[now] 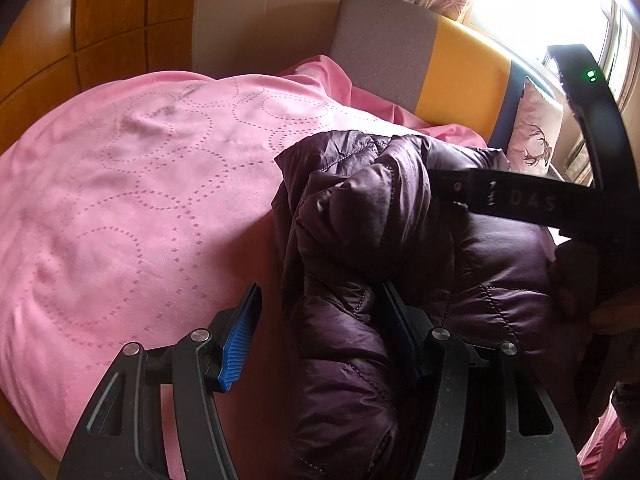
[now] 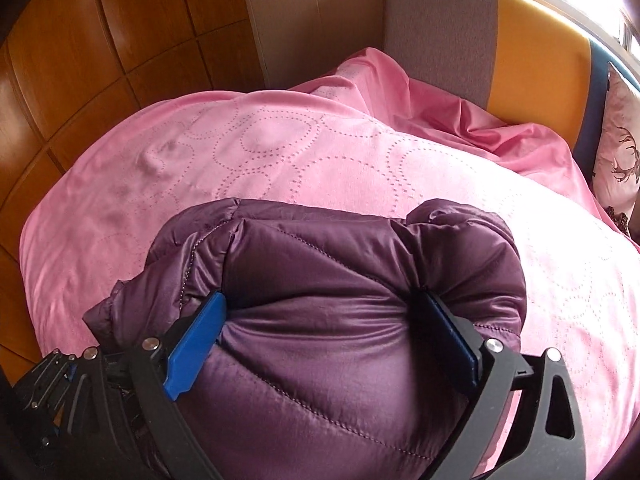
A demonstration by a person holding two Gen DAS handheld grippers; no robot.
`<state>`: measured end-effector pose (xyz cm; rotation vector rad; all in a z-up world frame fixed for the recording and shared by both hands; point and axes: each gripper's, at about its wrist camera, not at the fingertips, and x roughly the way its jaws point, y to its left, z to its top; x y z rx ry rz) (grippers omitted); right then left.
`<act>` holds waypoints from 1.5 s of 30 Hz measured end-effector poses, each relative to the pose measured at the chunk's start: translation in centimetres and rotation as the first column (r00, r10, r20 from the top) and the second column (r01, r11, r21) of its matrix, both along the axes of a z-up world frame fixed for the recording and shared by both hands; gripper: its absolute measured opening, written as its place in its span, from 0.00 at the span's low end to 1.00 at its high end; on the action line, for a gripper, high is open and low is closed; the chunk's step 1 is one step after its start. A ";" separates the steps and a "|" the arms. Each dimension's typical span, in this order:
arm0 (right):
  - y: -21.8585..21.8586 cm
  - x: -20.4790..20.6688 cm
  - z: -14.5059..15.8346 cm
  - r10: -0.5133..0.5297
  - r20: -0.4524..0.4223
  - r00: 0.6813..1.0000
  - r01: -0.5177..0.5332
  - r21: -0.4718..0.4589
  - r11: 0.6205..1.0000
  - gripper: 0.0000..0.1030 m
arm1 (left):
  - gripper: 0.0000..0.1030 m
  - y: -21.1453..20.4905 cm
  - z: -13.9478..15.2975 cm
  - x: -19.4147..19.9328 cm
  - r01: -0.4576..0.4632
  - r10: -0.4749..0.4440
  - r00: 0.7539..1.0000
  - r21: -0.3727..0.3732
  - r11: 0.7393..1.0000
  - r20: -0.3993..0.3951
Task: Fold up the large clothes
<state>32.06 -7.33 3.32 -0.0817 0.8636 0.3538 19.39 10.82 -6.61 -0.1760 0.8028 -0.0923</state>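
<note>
A dark purple quilted puffer jacket lies bundled on a pink dotted bedspread, toward the near side of the bed, with the grey and yellow headboard far off behind it. The right gripper stands spread wide, a fat roll of the jacket bulging between its blue pads, which touch the fabric at both sides without visibly squeezing it. The left gripper is partly spread; a jacket fold lies against its right finger, while its left pad stands clear over the bedspread, so it pinches nothing. The jacket looks light, soft and springy, with a slick shell that would likely slide out of a shallow bite and puff back open. Stitched seams or the hem edge seem the surest places to take hold.
</note>
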 end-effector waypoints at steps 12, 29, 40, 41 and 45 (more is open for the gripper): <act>0.3 0.7 -0.9 -0.002 -0.041 0.999 0.001 -0.015 1.000 0.97 | 0.58 0.2 -0.8 0.1 0.007 -0.006 1.000 -0.015 1.000 0.005; -14.1 -6.5 -3.7 -0.013 -0.246 0.969 0.148 0.538 0.830 0.98 | 0.61 4.0 -2.6 0.9 0.048 -0.062 0.997 -0.311 0.949 -0.037; -12.0 -7.1 -4.3 0.121 -0.224 0.967 0.056 0.653 0.755 0.60 | 0.44 4.8 -3.7 0.8 0.082 -0.115 0.993 -0.526 0.847 -0.030; -12.2 -7.7 -3.6 0.118 -0.199 0.973 0.039 0.646 0.762 0.59 | 0.42 4.5 -3.6 0.7 0.090 -0.124 0.992 -0.533 0.841 -0.029; -13.8 -10.8 -1.3 0.081 -0.117 0.990 0.009 0.622 0.783 0.57 | 0.41 1.7 -2.5 0.3 0.150 -0.186 0.983 -0.546 0.824 -0.011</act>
